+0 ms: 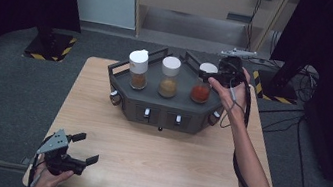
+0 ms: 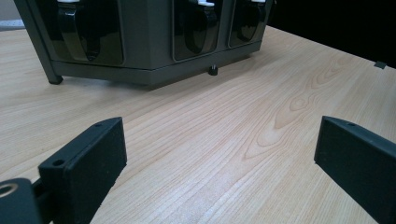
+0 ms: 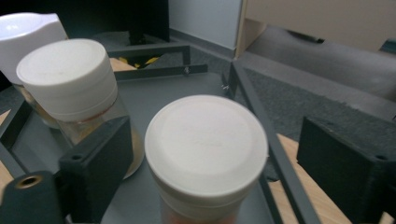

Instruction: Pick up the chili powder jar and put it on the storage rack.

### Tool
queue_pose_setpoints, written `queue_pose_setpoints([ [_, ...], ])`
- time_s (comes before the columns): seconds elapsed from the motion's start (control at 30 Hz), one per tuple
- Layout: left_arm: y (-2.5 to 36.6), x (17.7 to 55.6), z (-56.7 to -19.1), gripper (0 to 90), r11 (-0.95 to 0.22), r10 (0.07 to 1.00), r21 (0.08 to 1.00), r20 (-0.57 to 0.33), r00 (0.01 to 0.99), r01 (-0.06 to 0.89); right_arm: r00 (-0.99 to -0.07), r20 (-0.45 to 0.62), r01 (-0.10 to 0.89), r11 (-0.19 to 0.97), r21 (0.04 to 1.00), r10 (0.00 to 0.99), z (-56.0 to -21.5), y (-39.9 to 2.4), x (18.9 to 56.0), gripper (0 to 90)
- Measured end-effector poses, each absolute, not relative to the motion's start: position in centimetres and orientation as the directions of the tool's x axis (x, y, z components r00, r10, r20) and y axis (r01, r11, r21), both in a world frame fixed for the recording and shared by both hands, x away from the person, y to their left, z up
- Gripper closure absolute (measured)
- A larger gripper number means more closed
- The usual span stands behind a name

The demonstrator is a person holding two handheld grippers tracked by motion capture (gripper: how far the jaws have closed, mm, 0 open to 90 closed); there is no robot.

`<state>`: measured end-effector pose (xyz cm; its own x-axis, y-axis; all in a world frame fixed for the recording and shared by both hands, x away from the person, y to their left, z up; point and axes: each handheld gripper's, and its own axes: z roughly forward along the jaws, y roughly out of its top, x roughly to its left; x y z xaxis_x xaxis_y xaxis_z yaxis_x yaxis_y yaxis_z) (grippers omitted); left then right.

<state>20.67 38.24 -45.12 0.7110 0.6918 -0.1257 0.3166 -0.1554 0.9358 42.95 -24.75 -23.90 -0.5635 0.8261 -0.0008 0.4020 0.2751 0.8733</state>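
A dark grey rack (image 1: 161, 115) at the table's far side holds three white-lidded spice jars. The left jar (image 1: 138, 71) has brown contents, the middle jar (image 1: 169, 79) tan powder, the right jar (image 1: 200, 91) red powder. My right gripper (image 1: 213, 73) hovers at the right jar's lid. In the right gripper view the lid (image 3: 205, 144) sits between the jaws of that gripper (image 3: 215, 158), with a gap on each side, so it is open. My left gripper (image 1: 87, 148) rests open near the table's front left, nothing between its jaws (image 2: 219, 154).
The wooden table (image 1: 157, 168) has bare surface between the rack and the front edge. The rack's front face (image 2: 149, 46) carries dark scoop-shaped dispensers. A raised rail (image 3: 261, 121) borders the rack beside the right jar. Black curtains and cables lie beyond the table.
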Motion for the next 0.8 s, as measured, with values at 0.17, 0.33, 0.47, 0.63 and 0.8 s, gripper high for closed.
queue_pose_setpoints([
  [0.17,38.2,20.7,-45.1,1.6,-0.153,0.692,0.936,-0.127,0.71,0.317,-0.577,-0.018,0.369,0.28,0.886,0.816,-23.1,-25.4,41.8,9.4],
  [0.33,38.3,20.7,-45.2,1.6,-0.151,0.693,0.936,-0.129,0.709,0.318,-0.596,-0.026,0.344,0.285,0.895,0.803,-22.3,-26.0,40.6,6.5],
  [0.47,38.3,20.7,-45.2,1.6,-0.147,0.694,0.936,-0.132,0.708,0.319,-0.608,-0.042,0.31,0.286,0.906,0.793,-21.9,-26.6,39.0,5.8],
  [0.63,38.4,20.6,-45.2,1.6,-0.141,0.697,0.937,-0.135,0.704,0.32,-0.626,-0.056,0.277,0.289,0.916,0.778,-21.3,-27.5,37.1,5.3],
  [0.8,38.3,20.6,-45.2,1.6,-0.142,0.697,0.937,-0.134,0.704,0.318,-0.639,-0.071,0.243,0.289,0.926,0.766,-21.3,-28.4,34.9,5.2],
])
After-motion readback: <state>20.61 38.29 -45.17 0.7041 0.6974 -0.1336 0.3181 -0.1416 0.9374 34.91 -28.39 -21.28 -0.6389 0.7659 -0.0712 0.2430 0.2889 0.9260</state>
